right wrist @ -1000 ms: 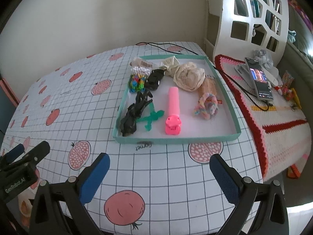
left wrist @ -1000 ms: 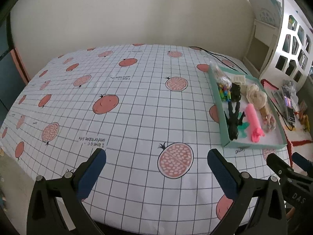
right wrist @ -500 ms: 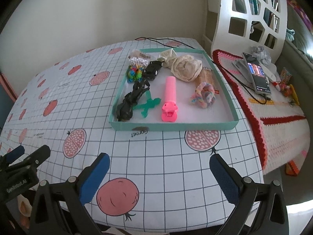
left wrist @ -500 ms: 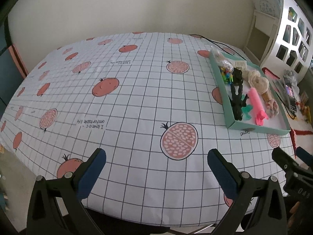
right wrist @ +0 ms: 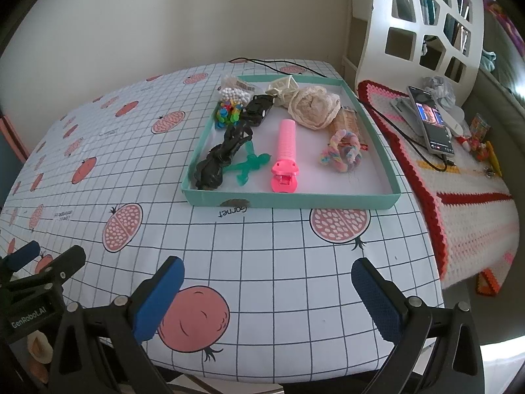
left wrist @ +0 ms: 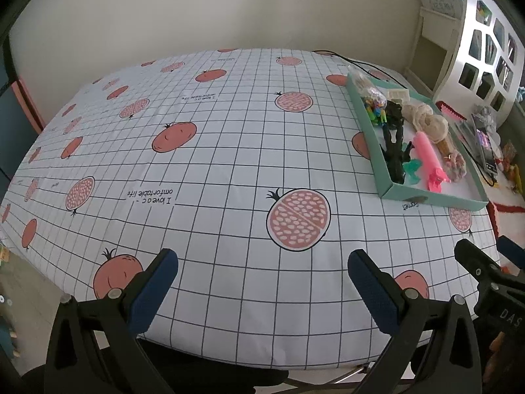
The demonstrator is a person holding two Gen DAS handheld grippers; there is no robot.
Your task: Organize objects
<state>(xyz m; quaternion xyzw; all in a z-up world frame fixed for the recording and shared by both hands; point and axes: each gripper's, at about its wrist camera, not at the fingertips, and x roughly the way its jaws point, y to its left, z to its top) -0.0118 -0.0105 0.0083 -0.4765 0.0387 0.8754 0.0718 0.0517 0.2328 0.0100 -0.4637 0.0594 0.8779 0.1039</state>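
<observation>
We are holding both grippers, left [left wrist: 262, 282] and right [right wrist: 267, 290], at the near table edge, jaws spread wide, nothing between them. Over the last second both views are pulling back: the tray [right wrist: 295, 199] is sitting farther off. The pink clip [right wrist: 284, 164], black toy [right wrist: 223, 157] and ring [right wrist: 343, 151] are lying inside it, far right. This fits either an approach pending or sorting finished.

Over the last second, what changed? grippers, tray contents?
Both grippers drew back toward the table's near edge: the teal tray now sits farther off in each view. Left gripper and right gripper stayed open, holding nothing. The pink clip and other tray items kept their places.
</observation>
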